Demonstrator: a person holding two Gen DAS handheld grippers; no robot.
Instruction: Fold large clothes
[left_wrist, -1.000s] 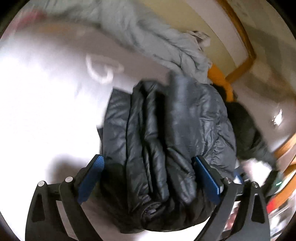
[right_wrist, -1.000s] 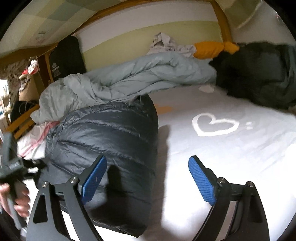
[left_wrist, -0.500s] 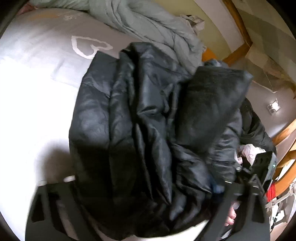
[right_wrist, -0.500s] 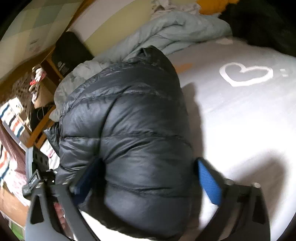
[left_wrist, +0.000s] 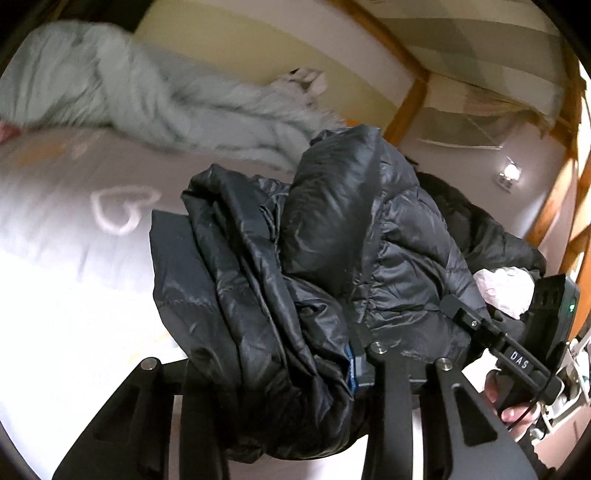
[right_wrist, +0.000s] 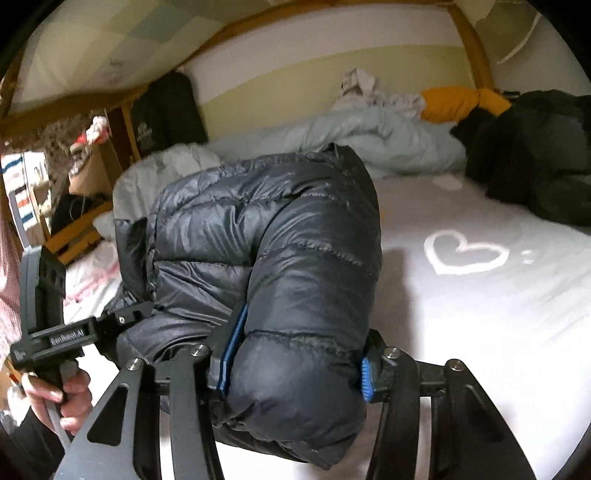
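Black quilted jacket (right_wrist: 280, 258) bunched, clamped in both closing jaws: right gripper (right_wrist: 295, 363) on the folded roll, left gripper (left_wrist: 280, 373) on loose layers. Lifted just off the white bed (right_wrist: 480, 314). Probably mid-fold; next, lay flat, align edges. Beyond, pale duvet (right_wrist: 388, 147).

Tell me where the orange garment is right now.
In the right wrist view, the orange garment lies at the far right of the bed against the wall, between the pale blue duvet and the dark coat heap.
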